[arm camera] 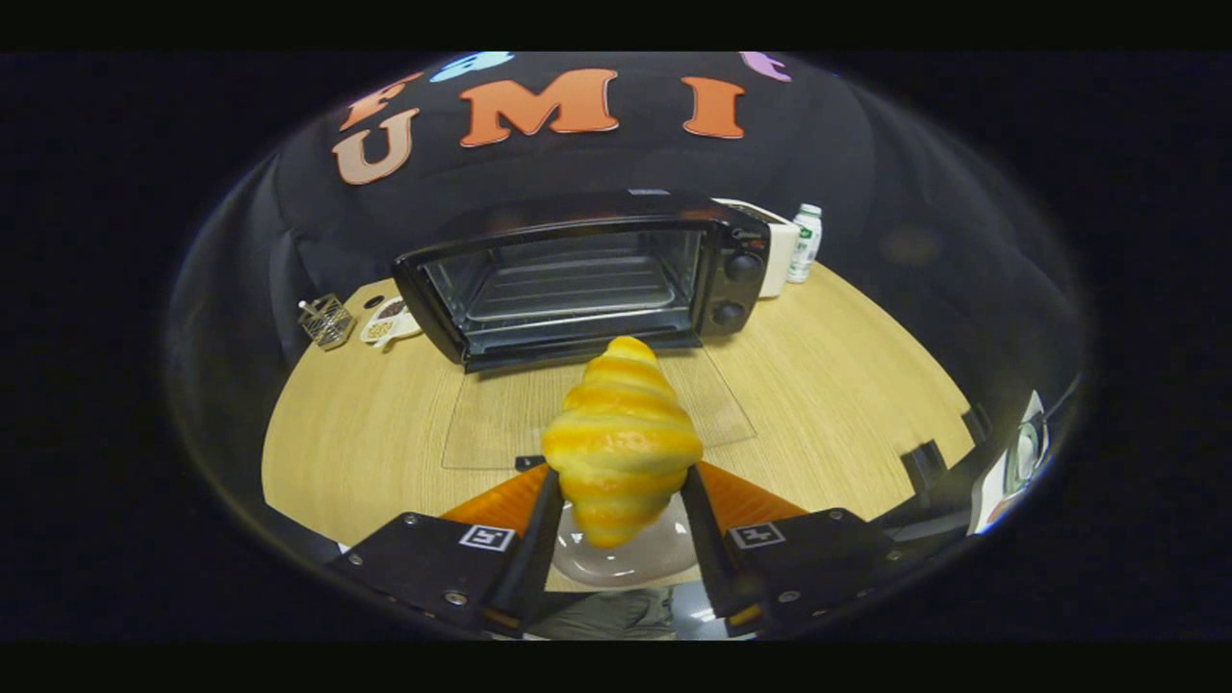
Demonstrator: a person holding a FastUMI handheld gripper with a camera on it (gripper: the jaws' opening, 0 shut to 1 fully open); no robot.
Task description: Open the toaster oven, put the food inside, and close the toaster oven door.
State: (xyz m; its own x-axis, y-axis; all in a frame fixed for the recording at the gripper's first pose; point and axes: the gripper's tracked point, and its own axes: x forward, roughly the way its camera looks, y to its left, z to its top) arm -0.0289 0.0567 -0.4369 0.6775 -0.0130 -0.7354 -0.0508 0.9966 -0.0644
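Croissant (621, 438) being carried toward the open toaster oven (577, 279).
Gripper (621, 500) is clamping its wide lower half; likely light, soft, glossy, so squeezing gently.

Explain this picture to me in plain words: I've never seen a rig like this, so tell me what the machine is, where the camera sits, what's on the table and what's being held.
There is no robot arm here. A person carries a hand-held gripper with two fingers, and the camera rides on it, looking forward along the fingers. That explains the round, bulging view.

The orange fingers press on a croissant from both sides, holding it above a small pale plate.

Beyond them, on a wooden table, stands a black toaster oven. Its glass door is already folded down flat toward the gripper, so the wire rack inside shows.

Beside the oven are a white bottle, a small wire basket and a dish whose contents I cannot make out.
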